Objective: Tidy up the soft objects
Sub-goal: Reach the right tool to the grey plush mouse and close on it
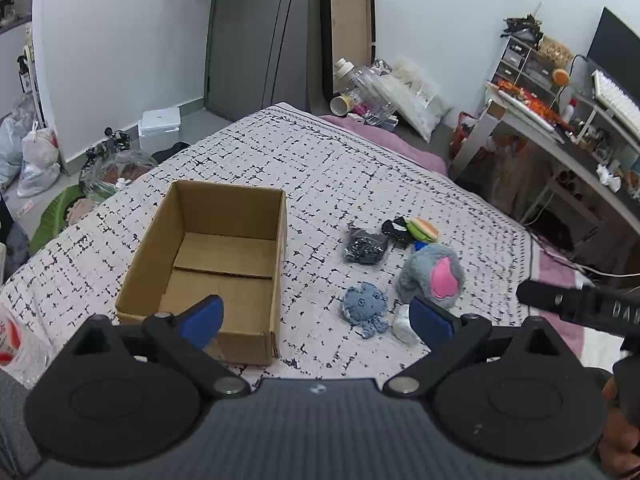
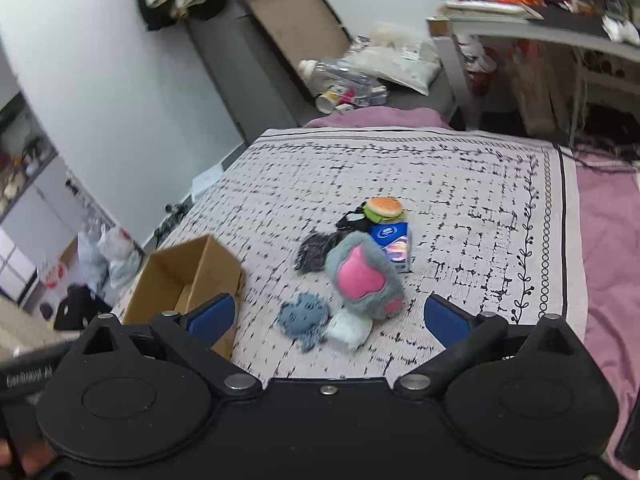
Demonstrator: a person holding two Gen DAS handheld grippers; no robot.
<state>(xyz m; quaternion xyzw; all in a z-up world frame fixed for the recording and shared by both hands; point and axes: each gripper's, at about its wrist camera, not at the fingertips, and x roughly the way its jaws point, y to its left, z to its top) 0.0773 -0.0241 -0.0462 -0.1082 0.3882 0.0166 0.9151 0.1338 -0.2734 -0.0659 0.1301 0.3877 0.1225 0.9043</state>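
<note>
An open, empty cardboard box [image 1: 208, 264] sits on the patterned bedspread; it also shows in the right wrist view [image 2: 180, 280]. To its right lies a cluster of soft things: a grey-and-pink plush [image 1: 434, 276] [image 2: 364, 276], a blue crocheted octopus [image 1: 364, 308] [image 2: 304, 318], a white soft piece [image 1: 404, 326] [image 2: 348, 330], a dark mesh bag [image 1: 366, 246] [image 2: 316, 254], a burger plush [image 1: 422, 229] [image 2: 384, 209] and a blue tissue pack [image 2: 392, 242]. My left gripper [image 1: 316, 318] is open and empty above the bed. My right gripper [image 2: 328, 316] is open and empty, short of the plush.
The bedspread [image 1: 340, 168] covers a pink sheet [image 2: 612, 240]. Bottles and bags [image 1: 372, 92] lie on the floor past the bed's far end. A cluttered desk [image 1: 560, 120] stands to the right. Bags [image 1: 36, 156] lie on the floor to the left.
</note>
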